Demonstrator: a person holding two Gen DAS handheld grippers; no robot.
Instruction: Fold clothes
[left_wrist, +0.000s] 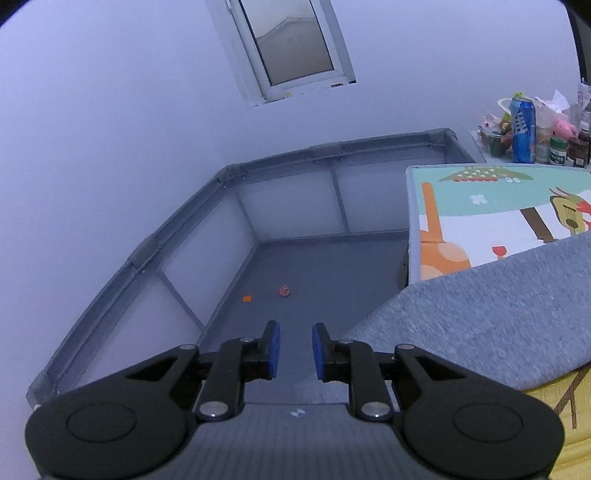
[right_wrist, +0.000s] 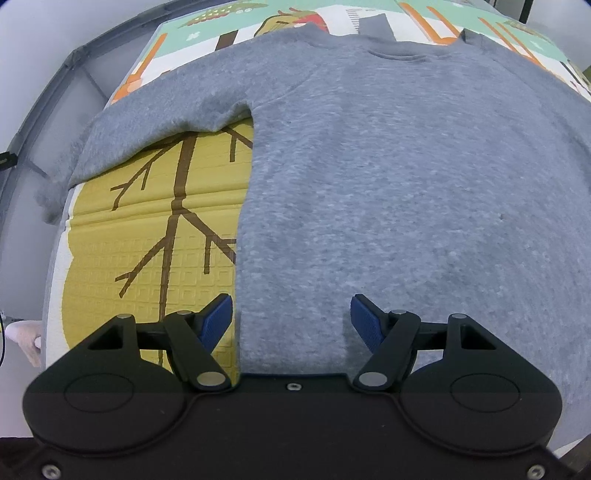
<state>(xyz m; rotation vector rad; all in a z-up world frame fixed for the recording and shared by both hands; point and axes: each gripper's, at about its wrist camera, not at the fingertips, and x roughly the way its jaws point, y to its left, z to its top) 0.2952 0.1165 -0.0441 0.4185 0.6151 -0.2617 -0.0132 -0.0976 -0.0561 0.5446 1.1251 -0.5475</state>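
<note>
**Grey sweatshirt spread flat, both grippers empty**

Blue-padded fingers (right_wrist: 218, 319) of the right hand-held gripper (right_wrist: 291, 317) stand spread wide just above the hem of a grey sweatshirt (right_wrist: 406, 184), pinching nothing. That sweatshirt lies flat and unfolded on a play mat (right_wrist: 147, 258) printed with brown branches on yellow, its collar at the far edge and one sleeve stretched out to the left, the cuff drooping over the mat's edge. The left hand-held gripper (left_wrist: 295, 350) hangs off to the side over the grey floor of a playpen (left_wrist: 184, 229), its jaws parted with a narrow gap and holding nothing; the sweatshirt sleeve (left_wrist: 498, 314) lies just to its right. Beyond the mat, a blue can (left_wrist: 522, 131) stands among jars.
</note>
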